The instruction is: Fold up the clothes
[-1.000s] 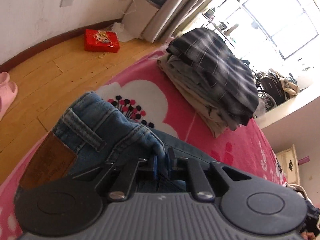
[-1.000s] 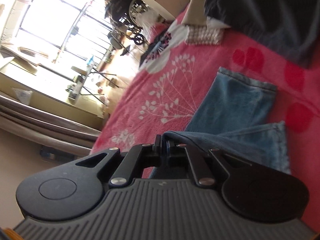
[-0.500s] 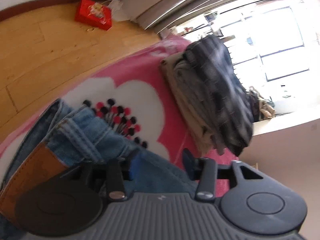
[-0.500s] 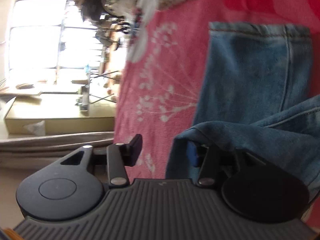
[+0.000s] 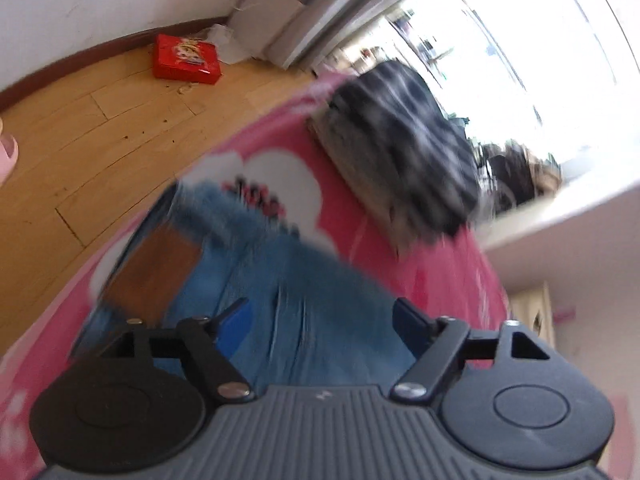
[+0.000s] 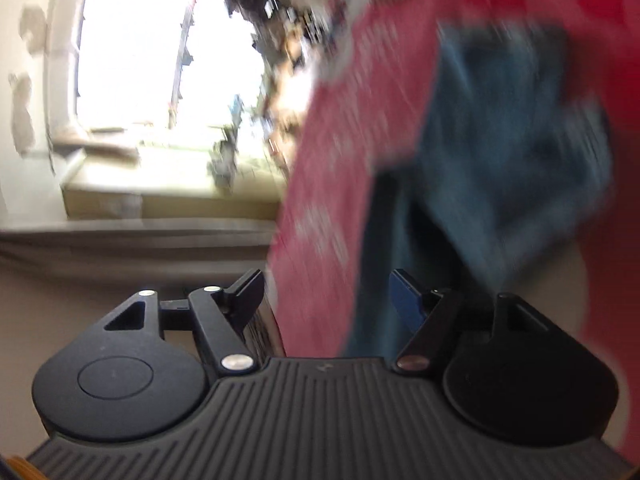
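Blue jeans point(image 5: 280, 280) with a brown leather waist patch point(image 5: 156, 272) lie on the pink flowered blanket point(image 5: 360, 216). My left gripper point(image 5: 320, 316) hovers over the denim, its jaws opening wide and gripping nothing. In the blurred right wrist view the jeans' legs point(image 6: 500, 152) lie folded on the blanket point(image 6: 332, 200). My right gripper point(image 6: 326, 292) stands at the blanket's edge, its jaws opening, the pads clear of the cloth.
A stack of folded clothes point(image 5: 400, 152) with a dark striped garment on top sits further along the bed. A red box point(image 5: 186, 58) lies on the wooden floor point(image 5: 80, 140) beside the bed. A bright window point(image 6: 160, 52) lies beyond.
Both grippers have let go of the jeans and spread their jaws wide. Both have drawn back from the denim, and the right wrist has rolled.
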Demonstrator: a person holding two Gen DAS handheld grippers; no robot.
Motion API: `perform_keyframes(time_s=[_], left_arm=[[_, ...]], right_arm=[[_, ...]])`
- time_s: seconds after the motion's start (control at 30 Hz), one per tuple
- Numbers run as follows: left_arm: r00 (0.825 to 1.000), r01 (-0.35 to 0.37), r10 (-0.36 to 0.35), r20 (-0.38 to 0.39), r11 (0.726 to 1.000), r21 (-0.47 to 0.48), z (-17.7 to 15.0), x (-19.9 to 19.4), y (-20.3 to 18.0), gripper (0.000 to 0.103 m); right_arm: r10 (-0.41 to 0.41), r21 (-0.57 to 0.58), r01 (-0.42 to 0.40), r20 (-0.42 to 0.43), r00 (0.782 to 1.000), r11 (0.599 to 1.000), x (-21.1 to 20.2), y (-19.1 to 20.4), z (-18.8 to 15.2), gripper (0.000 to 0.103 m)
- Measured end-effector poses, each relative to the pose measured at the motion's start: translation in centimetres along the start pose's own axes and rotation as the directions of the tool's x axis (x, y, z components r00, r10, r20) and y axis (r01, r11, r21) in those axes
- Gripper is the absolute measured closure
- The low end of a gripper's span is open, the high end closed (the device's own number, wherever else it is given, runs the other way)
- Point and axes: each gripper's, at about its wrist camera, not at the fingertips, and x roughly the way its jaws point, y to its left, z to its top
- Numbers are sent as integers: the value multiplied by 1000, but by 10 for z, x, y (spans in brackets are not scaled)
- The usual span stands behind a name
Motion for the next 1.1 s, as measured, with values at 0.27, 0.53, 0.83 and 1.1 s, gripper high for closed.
perform_keyframes(time_s=[0.27,0.53,0.83,1.1], left_arm=[[989,-39,34,-141,999,-30,-61,7,23,14],[998,-65,65,-10,967,-246,-56,34,61,15],[979,-79,142,148,927,-366,-61,42,65,33],[981,-67,135,138,908,-413,-56,28,76,66]], right_arm=[[-95,47,100,-97,991,994,29,-44,-50,30],[-45,46,43,46,998,998,56,-46,-42,36],[-39,92,15,266,963,996,69,-59,-37,82],[-47,-14,57,398,916,998,57,-35,-62,94]])
